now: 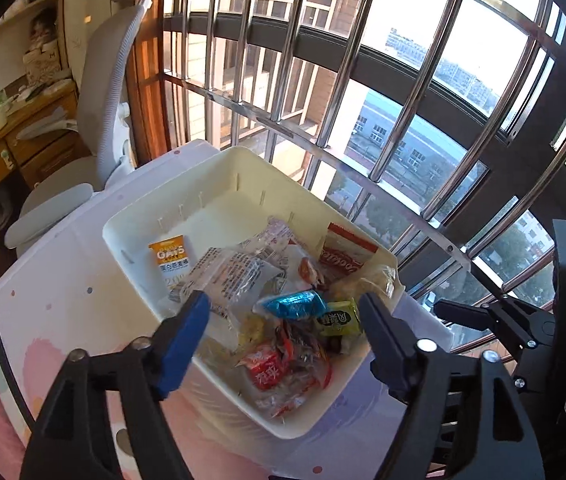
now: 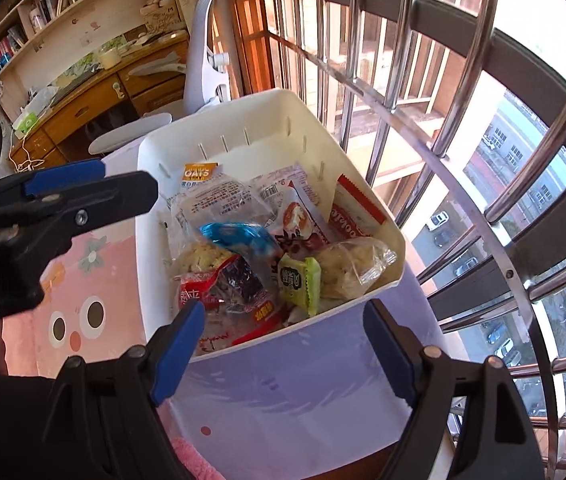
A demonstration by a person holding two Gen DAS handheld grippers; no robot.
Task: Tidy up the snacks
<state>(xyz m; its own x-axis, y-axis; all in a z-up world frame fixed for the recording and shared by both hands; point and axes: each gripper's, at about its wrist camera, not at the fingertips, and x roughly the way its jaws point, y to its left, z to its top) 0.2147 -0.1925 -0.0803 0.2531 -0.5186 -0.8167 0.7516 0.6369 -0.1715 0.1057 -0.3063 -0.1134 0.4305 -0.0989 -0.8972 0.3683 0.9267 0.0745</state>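
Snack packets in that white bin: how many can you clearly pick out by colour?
Orange oats packet: 1
Blue wrapper: 1
Green packet: 1
Red packets: 2
Clear bags: 2
Total: 7; others overlap in the bin.

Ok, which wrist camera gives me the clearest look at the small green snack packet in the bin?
The right wrist view: the green snack packet faces the camera there, standing against the near wall of the white bin, nearly whole. The left wrist view shows it smaller, and the finger of the left hand-held gripper hides its right edge.
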